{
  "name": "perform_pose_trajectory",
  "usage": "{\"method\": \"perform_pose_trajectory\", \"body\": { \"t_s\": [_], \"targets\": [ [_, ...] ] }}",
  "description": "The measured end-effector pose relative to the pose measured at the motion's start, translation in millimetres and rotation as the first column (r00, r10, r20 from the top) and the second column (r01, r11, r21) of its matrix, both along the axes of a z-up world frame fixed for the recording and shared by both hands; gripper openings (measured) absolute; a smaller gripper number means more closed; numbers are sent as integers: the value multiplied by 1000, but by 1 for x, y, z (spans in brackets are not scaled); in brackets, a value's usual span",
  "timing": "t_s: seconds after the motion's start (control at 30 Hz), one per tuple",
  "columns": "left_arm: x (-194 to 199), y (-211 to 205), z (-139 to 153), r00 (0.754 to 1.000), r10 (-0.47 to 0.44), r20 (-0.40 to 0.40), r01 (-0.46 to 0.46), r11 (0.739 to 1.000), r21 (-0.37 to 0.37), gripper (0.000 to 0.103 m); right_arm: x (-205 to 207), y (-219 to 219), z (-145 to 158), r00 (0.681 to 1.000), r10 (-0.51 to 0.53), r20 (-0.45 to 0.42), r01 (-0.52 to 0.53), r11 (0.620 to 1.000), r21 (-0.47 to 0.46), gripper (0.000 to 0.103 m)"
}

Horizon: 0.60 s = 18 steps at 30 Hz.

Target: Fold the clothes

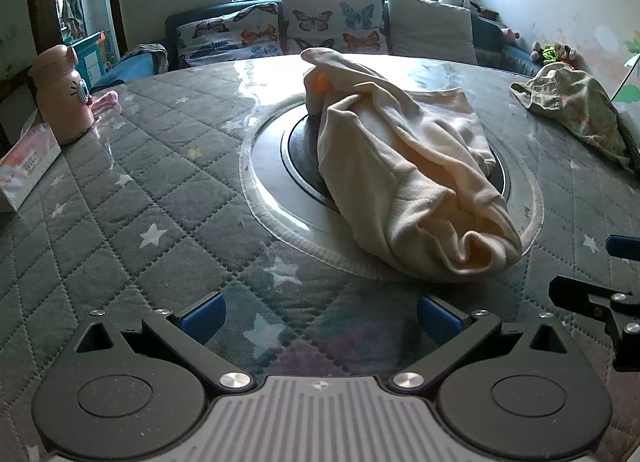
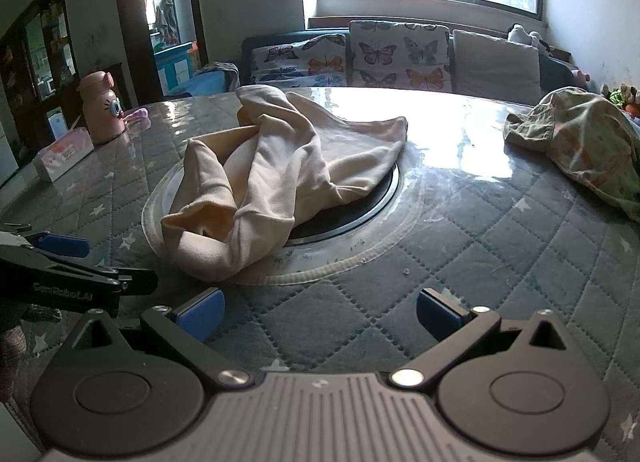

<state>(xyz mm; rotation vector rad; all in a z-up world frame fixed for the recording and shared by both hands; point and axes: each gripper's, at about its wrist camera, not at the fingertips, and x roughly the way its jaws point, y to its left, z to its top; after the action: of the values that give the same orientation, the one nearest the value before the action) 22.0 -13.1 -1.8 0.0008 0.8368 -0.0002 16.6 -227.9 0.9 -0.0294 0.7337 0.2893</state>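
Observation:
A crumpled cream garment (image 1: 404, 165) lies in a heap over the round inset at the middle of the quilted table (image 1: 132, 197); it also shows in the right wrist view (image 2: 276, 173). A second, green patterned garment (image 1: 576, 109) lies bunched at the table's far right, seen too in the right wrist view (image 2: 580, 141). My left gripper (image 1: 320, 320) is open and empty, just short of the cream garment's near end. My right gripper (image 2: 318, 316) is open and empty, in front of and to the right of that garment. Each gripper shows at the edge of the other's view.
A pink pig-shaped bottle (image 1: 64, 93) and a tissue pack (image 1: 28, 161) stand at the table's left edge. A sofa with butterfly cushions (image 1: 316, 25) runs behind the table under the window. The table is covered with a glossy sheet.

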Motion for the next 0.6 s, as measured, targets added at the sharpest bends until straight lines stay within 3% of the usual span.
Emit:
{"method": "perform_pose_trajectory", "body": {
  "t_s": [0.6],
  "targets": [
    [12, 7, 10, 1000, 12, 23, -12, 1000, 9, 103, 11, 6, 7, 999, 33, 4, -33, 999, -15, 103]
  ]
}}
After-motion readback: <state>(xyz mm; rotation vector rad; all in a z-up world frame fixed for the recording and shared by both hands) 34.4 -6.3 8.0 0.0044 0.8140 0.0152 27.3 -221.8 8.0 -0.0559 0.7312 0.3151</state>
